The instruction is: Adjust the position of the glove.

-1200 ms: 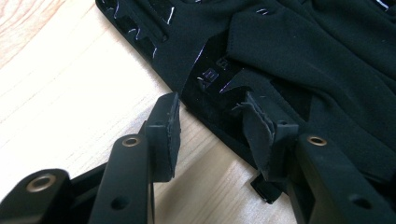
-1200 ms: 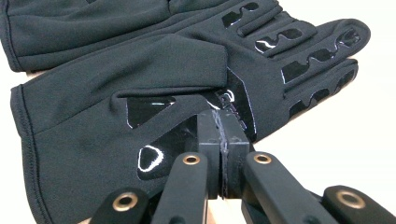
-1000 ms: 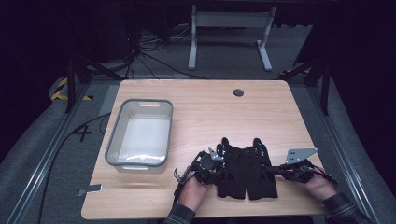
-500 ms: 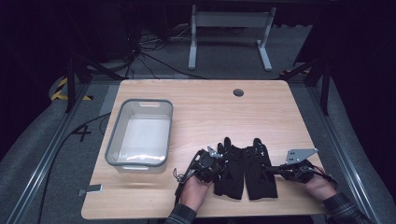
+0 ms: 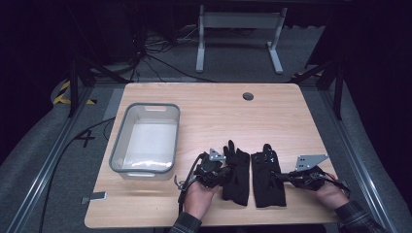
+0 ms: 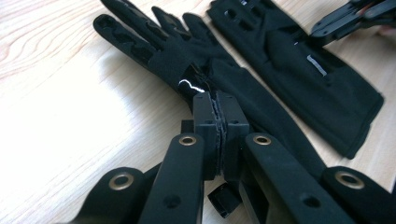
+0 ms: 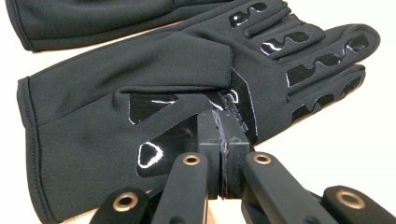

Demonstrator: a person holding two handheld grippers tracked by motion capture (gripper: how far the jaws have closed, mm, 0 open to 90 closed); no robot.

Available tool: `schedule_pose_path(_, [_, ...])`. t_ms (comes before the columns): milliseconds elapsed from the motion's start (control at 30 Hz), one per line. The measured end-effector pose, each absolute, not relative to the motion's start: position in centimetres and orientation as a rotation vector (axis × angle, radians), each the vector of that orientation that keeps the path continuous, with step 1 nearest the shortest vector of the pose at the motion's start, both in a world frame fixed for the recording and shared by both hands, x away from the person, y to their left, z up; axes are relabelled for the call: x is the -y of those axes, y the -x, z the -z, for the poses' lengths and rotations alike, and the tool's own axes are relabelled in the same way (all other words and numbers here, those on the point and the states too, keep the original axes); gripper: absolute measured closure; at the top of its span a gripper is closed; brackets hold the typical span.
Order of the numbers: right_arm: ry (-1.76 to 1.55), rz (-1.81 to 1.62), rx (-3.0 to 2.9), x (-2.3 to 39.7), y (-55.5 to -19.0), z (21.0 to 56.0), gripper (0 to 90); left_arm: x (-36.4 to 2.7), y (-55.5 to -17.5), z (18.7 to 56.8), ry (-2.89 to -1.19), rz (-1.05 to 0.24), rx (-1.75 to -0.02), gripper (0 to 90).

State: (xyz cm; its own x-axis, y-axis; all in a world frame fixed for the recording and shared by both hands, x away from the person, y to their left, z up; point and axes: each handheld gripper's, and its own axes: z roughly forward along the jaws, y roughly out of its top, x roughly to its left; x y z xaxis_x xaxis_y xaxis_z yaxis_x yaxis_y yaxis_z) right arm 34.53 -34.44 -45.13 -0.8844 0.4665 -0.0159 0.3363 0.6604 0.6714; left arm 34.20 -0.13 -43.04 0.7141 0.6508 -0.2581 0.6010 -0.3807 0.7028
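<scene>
From the high view, two black gloves lay side by side on the table (image 5: 291,116) right of the grey bin (image 5: 145,138), both hands cut off at the bottom edge, left gripper (image 5: 224,171) on the left glove (image 5: 236,177) and right gripper (image 5: 282,177) on the right glove (image 5: 267,182). In the left gripper view its jaws had just closed, pinching a fold at the glove's (image 6: 196,70) edge, though the fabric between the pads was hard to see. In the right gripper view the jaws were clamped tight at the palm of its glove (image 7: 154,93), and whether they had cloth was hard to tell.

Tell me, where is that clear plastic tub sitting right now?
In the high view the clear plastic tub sits on the left half of the wooden table, beyond and to the left of the two black gloves lying near the front edge.
</scene>
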Motion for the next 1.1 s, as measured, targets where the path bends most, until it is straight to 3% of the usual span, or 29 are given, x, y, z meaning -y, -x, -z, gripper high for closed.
schedule_pose_path(467, [-0.629,-1.041,-2.706,32.7,-35.3,45.2,90.0,-0.1,-34.7,41.2,-2.014,-0.058,-0.877,88.6])
schedule_pose_path(1100, [-0.590,-1.059,-2.716,29.7,-36.8,45.3,90.0,1.5,-35.4,40.7,-2.043,-0.030,-0.818,88.4])
